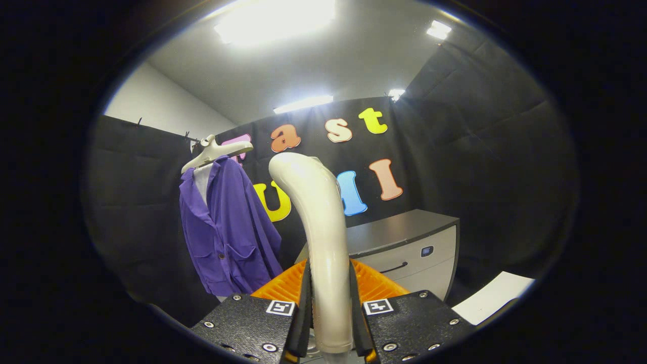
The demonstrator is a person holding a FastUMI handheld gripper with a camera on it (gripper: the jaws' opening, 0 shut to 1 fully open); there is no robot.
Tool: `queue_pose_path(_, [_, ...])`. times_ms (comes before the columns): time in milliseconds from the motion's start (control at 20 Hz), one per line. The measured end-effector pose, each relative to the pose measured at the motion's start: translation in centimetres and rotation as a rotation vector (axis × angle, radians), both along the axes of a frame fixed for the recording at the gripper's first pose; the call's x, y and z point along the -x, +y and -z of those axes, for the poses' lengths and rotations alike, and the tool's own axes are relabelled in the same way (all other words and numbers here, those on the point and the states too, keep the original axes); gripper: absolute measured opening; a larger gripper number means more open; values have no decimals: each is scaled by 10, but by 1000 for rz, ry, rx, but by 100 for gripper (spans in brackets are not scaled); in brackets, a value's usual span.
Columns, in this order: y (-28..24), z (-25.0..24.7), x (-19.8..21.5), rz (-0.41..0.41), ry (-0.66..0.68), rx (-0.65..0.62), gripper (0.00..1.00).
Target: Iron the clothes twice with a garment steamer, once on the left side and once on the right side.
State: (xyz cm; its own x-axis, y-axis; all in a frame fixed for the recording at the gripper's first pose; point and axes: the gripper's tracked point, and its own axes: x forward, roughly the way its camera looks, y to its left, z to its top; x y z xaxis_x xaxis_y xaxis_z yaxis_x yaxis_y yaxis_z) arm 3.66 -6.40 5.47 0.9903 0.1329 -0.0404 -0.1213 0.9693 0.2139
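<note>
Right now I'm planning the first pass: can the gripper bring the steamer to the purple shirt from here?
Probably yes. The gripper has both fingers pressed on the steamer, and the shirt hangs on its hanger ahead and to the left with nothing between them.

grey cabinet, white board, ceiling lights

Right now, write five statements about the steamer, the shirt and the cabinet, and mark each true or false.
1. The gripper is shut on the steamer handle. True.
2. The shirt lies folded on the cabinet. False: it hangs on a hanger against the wall.
3. The shirt is purple. True.
4. The steamer is pressed against the shirt. False: the shirt hangs apart, beyond the fingers to one side.
5. The cabinet drawer stands open. False: it looks closed.
</note>
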Motion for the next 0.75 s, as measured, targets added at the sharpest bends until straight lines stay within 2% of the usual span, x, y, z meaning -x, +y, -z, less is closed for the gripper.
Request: queue_pose_path(750, [10, 8, -11, -6, 42, -31, 35])
